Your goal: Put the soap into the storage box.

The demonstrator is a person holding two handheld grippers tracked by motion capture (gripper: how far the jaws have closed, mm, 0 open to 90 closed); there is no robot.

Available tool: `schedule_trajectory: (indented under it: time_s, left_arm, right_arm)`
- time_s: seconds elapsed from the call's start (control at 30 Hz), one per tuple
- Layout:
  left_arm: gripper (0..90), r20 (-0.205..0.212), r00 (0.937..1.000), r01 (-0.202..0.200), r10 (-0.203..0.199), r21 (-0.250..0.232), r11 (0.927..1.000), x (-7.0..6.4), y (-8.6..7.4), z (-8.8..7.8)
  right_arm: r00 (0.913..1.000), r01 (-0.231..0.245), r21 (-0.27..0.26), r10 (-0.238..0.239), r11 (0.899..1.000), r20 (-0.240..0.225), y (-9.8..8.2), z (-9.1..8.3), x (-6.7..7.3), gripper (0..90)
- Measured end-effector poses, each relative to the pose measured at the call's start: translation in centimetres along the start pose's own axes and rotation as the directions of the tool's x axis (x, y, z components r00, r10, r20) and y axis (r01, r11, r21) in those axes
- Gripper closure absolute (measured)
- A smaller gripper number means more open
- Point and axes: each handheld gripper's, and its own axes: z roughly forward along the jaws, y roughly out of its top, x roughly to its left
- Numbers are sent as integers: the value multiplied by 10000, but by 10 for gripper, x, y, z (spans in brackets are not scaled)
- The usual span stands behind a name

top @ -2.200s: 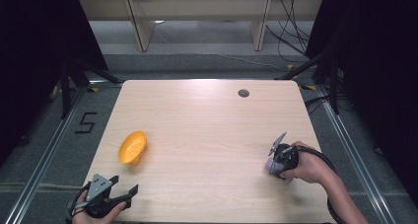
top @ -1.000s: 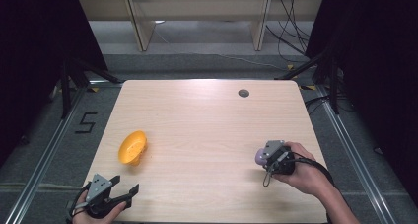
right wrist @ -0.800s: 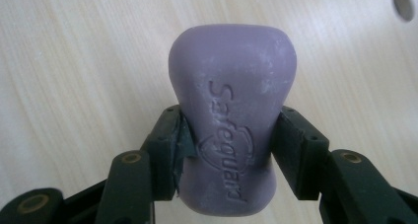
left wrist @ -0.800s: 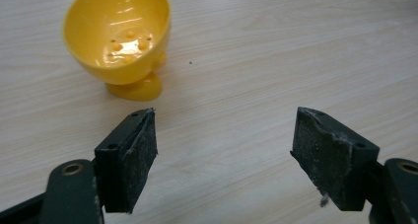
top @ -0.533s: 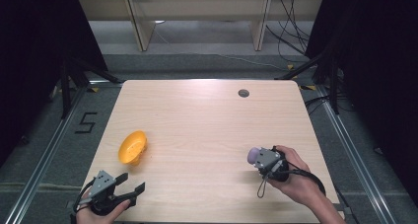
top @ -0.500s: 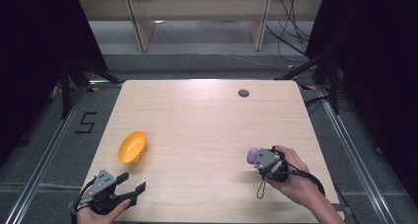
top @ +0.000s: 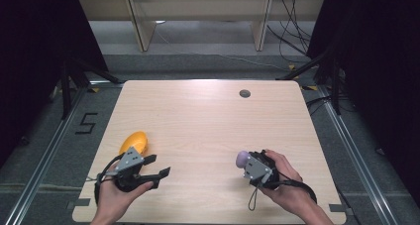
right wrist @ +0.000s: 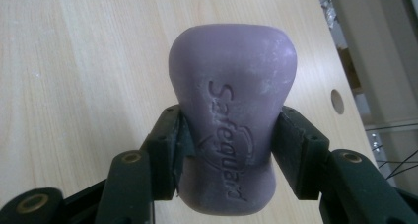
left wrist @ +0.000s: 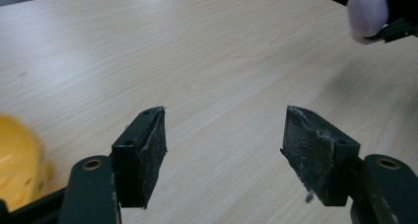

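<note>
- The right gripper (right wrist: 227, 150) is clamped on a purple soap bar (right wrist: 231, 130), its two black jaws pressing the bar's narrowed waist from either side.
- The soap bar is matte and smooth, with rounded corners and a pinched middle; the word "Safeguard" is moulded into its face, and pale scuffs dust its upper end.
- In the high view the soap bar (top: 242, 158) shows as a small lilac lump at the front of the right gripper (top: 249, 164), held by the right hand (top: 285, 181) over the near right part of the worktop (top: 208, 116).
- The left gripper (left wrist: 224, 150) has its jaws wide apart with nothing between them; the pads are rough black foam, frayed at the edges with a few pale fibres clinging.
- A yellow object (top: 133, 142), glossy and rounded, lies on the worktop just beyond the left gripper (top: 156, 168), which the left hand (top: 116, 193) holds near the front left edge; in the left gripper view its pitted side (left wrist: 19, 165) sits at the far left.
- The worktop is pale wood-grain laminate with rounded corners and a dark round cable hole (top: 244, 93) near its far edge.
- Around it lies grey floor (top: 198, 64) with metal rails, a "5" marking (top: 86, 123) at the left, loose cables (top: 292, 36) at the far right and pale wooden shelf legs (top: 141, 27) behind.
</note>
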Motion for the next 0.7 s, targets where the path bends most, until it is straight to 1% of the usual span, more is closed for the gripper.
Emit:
schedule_trajectory:
  time_s: [0.03, 0.07, 0.1, 0.13, 0.17, 0.2, 0.23, 0.27, 0.3, 0.33, 0.37, 0.4, 0.43, 0.47, 0.5, 0.53, 0.57, 0.6, 0.63, 0.67, 0.7]
  left_arm:
    - [323, 136, 9999, -7, 7, -37, 10000, -3, 6, 5]
    - [323, 191, 9998, -72, 72, 38, 10000, -6, 12, 8]
    - [322, 320, 9993, -212, 211, 16, 9998, -8, 18, 13]
    - [322, 452, 9985, -305, 303, 43, 9995, -11, 23, 17]
    - [321, 527, 9981, -328, 323, 79, 9994, -14, 28, 21]
    - [320, 610, 9965, -581, 571, 149, 9982, -17, 33, 24]
    - [320, 721, 9956, -607, 598, 102, 9981, -20, 37, 29]
    - [318, 885, 9936, -719, 694, 248, 9971, -22, 41, 32]
    - [317, 940, 9932, -715, 694, 199, 9972, -26, 44, 37]
    - [317, 1109, 9908, -807, 774, 256, 9964, -28, 47, 40]
    - [317, 1144, 9904, -807, 771, 276, 9964, -31, 50, 44]
    - [316, 1319, 9893, -684, 630, 369, 9970, -34, 53, 47]
    - [316, 1342, 9888, -701, 649, 342, 9970, -36, 56, 50]
    - [316, 1574, 9845, -845, 779, 360, 9958, -37, 59, 54]
    - [316, 1603, 9847, -749, 684, 351, 9966, -40, 62, 58]
    - [316, 1756, 9819, -798, 717, 399, 9960, -42, 65, 61]
    - [316, 1864, 9806, -692, 601, 425, 9967, -44, 67, 65]
    - [316, 2001, 9783, -641, 532, 480, 9968, -46, 70, 69]
    - [318, 2160, 9753, -588, 460, 530, 9969, -49, 71, 72]
    - [318, 2224, 9738, -613, 467, 589, 9964, -51, 73, 76]
    - [319, 2270, 9730, -577, 414, 656, 9962, -53, 75, 80]
  right_arm:
    - [10000, 72, -7, -72, 10000, 29, 1, 0, 1, 500]
    - [9999, -70, 28, 70, 10000, 107, 2, -1, 3, 500]
    - [9998, -63, -15, 63, 10000, 174, 4, -1, 4, 500]
    - [9996, 225, -76, -223, 9997, 170, 6, 0, 3, 500]
    - [9995, 84, -43, -83, 10000, 302, 7, -1, 4, 500]
    - [9992, 307, -171, -302, 9994, 270, 8, -1, 3, 500]
    - [9990, 322, -179, -316, 9993, 316, 9, -1, 4, 500]
    - [9972, 579, -141, -571, 9982, 480, 10, -1, 2, 499]
    - [9989, 72, -99, -67, 9999, 465, 11, -1, 5, 500]
    - [9956, 748, -104, -740, 9971, 582, 11, -1, 1, 500]
    - [9974, 409, -19, -407, 9992, 595, 12, -1, 3, 500]
    - [9971, 408, -49, -404, 9992, 646, 12, 0, 4, 500]
    - [9945, 868, -169, -856, 9961, 611, 13, 1, 1, 500]
    - [9971, 414, -21, -412, 9991, 639, 14, 0, 4, 500]
    - [9955, 562, -122, -552, 9983, 769, 14, 1, 4, 500]
    - [9961, 468, -80, -461, 9989, 758, 15, 0, 5, 499]
    - [9936, 879, -248, -859, 9958, 734, 16, 1, 4, 500]
    - [9960, 569, -129, -558, 9983, 703, 16, 1, 5, 500]
    - [9950, 651, -205, -633, 9977, 770, 17, 1, 5, 500]
    - [9921, 1059, -310, -1036, 9939, 702, 18, 2, 2, 500]
    - [9926, 1012, -321, -987, 9944, 709, 18, 2, 3, 500]
